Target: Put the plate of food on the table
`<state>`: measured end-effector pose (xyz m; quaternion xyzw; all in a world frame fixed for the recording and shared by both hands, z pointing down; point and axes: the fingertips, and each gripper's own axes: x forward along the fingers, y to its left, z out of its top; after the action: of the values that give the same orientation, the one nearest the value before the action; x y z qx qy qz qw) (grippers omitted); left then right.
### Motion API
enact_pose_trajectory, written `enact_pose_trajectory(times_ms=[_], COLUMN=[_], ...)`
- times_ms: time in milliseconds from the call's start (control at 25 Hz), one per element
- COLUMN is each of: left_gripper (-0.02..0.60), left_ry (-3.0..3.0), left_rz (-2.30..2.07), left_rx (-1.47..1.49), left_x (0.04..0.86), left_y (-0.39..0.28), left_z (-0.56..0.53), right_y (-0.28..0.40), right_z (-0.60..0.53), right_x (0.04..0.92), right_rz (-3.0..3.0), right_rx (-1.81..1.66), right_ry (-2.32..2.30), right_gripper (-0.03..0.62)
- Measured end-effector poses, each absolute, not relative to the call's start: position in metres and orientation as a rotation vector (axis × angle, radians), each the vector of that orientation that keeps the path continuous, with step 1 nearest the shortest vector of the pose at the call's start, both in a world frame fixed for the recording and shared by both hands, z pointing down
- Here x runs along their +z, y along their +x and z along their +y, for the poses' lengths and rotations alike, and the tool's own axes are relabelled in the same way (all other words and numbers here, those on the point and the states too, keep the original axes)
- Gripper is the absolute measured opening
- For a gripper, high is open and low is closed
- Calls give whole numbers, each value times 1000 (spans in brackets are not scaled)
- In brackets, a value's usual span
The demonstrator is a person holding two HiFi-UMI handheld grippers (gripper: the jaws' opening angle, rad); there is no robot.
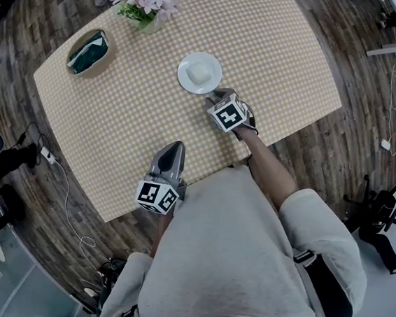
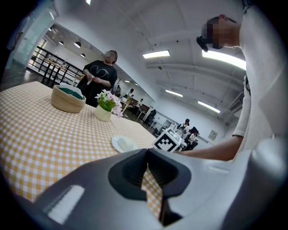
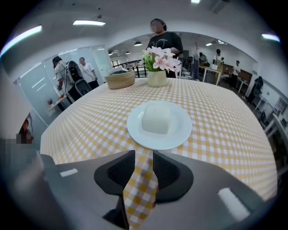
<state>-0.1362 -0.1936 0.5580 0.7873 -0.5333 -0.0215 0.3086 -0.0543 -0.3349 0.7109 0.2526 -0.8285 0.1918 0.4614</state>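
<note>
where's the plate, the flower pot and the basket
plate (image 3: 181,133), right gripper view, bare rim on its right side
flower pot (image 3: 157,79), right gripper view, its front wall
basket (image 3: 120,81), right gripper view, woven side wall

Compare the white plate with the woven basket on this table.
The plate is white, smooth and shallow; the basket is tan, woven and deep-walled. The plate carries a pale block of food; the basket holds something dark green. The plate lies just ahead of the right gripper; the basket sits near the table's far left corner. Both rest on the checked tablecloth.
</note>
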Motion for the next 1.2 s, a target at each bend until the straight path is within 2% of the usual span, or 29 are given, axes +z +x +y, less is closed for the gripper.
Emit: enact_pose_trajectory(times_ms=[240, 400, 480, 680, 1200], left_gripper=[8, 8, 8, 8, 8], left_ry=[2102, 2115, 2127, 2175, 2249], left_rz=[-1403, -1407, -1412, -1424, -1490], left_rx=[-67, -71, -72, -72, 37], left_x=[554, 548, 545, 530, 515], left_y=[-130, -127, -126, -116, -81], left_z=[-193, -192, -193, -198, -187], right_y=[-48, -39, -33, -20, 18], right_z=[-338, -348, -354, -347, -265], right_x=[701, 677, 665, 637, 584], right_rz=[-2062, -2148, -2184, -2236, -2397], right_rx=[425, 666, 703, 549, 230], right_ry=[672, 864, 924, 938, 868], right_gripper=[84, 0, 0, -2, -2])
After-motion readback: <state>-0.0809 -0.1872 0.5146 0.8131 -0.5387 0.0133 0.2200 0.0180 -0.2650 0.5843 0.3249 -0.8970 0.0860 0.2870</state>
